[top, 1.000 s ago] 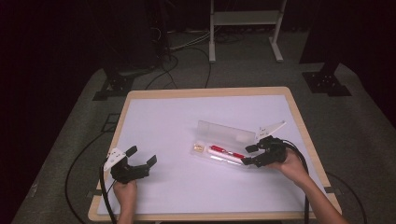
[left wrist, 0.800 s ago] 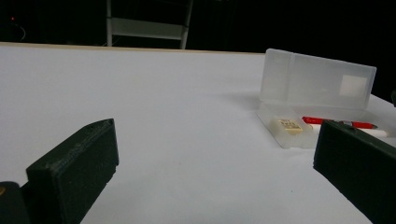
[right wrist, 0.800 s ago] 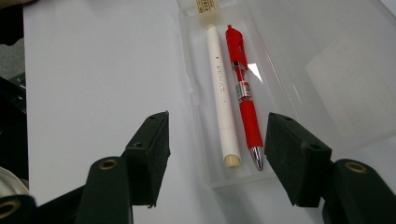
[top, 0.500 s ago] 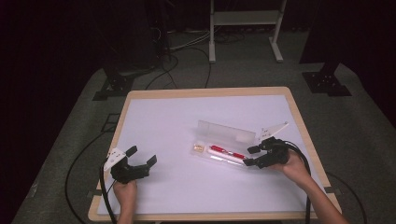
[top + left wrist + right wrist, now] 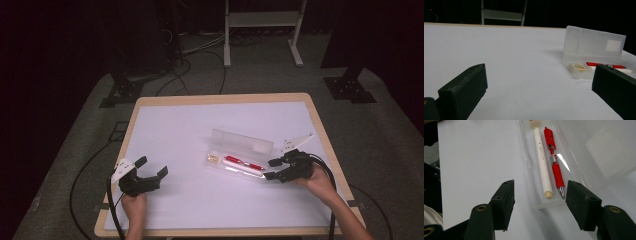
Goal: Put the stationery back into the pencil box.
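At pencil case [image 5: 235,165] end | right gripper [image 5: 272,169] low, level | fingers apart, empty

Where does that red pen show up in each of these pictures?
High view: the red pen lies right of centre, in the clear case.
Left gripper view: red pen at the right edge, in the case below its raised lid.
Right gripper view: red pen top centre, beside the white pen.
Shared landmark: the case.
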`<state>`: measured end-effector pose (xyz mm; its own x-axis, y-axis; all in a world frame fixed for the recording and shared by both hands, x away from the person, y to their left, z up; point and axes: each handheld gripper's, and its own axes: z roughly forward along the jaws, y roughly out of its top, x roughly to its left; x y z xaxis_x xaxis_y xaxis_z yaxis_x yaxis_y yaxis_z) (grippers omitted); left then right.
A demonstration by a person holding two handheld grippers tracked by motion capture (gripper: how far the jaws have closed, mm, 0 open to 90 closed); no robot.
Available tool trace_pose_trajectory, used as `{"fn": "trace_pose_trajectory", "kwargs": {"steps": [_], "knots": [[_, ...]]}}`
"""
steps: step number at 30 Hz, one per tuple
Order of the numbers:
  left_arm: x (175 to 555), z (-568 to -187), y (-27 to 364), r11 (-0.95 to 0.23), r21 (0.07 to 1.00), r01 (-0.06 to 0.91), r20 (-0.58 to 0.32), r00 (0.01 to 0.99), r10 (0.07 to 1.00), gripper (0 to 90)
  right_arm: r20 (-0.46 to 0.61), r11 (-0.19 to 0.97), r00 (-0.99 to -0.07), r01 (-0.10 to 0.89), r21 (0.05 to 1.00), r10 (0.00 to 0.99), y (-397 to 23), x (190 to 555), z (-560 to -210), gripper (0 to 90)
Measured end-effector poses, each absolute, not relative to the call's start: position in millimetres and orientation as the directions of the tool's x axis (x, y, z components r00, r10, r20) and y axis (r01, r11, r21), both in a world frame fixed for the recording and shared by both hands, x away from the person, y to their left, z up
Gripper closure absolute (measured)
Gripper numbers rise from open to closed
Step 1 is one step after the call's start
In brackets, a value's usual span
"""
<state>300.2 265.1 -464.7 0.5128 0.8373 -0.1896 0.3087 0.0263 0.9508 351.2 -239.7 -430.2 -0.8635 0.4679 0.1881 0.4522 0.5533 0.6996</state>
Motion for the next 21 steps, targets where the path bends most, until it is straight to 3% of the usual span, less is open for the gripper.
{"fn": "trace_pose_trajectory", "kwargs": {"steps": [21], "knots": [[300.3,-464.7,265.0,0.025,0.951,0.309,-0.189,0.513,0.838,0.0,0.207,0.531,-0.852,0.470,0.704,0.481,-254.1,339.7,-438.2,39.1]]}}
